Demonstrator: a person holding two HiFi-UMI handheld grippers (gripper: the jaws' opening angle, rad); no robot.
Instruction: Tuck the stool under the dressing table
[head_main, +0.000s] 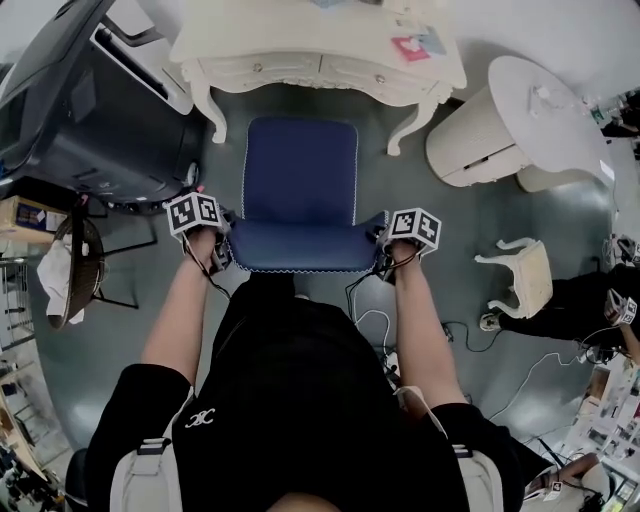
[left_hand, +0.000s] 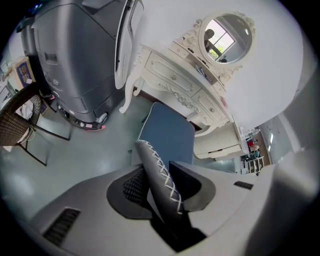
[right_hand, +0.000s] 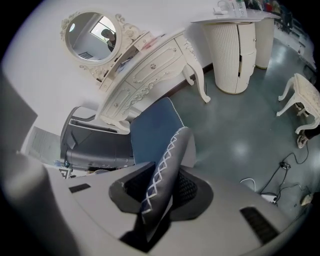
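A blue padded stool (head_main: 300, 190) with white cross-stitched trim stands on the grey floor, its far edge just short of the cream dressing table (head_main: 300, 50) and in line with the gap between the table's front legs. My left gripper (head_main: 218, 255) is shut on the stool's near left corner. My right gripper (head_main: 385, 255) is shut on the near right corner. In the left gripper view the stitched edge (left_hand: 160, 175) runs between the jaws of the left gripper (left_hand: 157, 187), with the seat (left_hand: 170, 135) beyond. In the right gripper view the right gripper (right_hand: 161, 192) clamps the same trim (right_hand: 167, 165).
A big dark grey machine (head_main: 90, 110) stands left of the table, with a wicker chair (head_main: 75, 270) nearer me. To the right are a ribbed cream cabinet (head_main: 500, 130) and a small cream stool (head_main: 525, 275). Cables (head_main: 470, 335) lie on the floor. An oval mirror (left_hand: 227, 37) tops the table.
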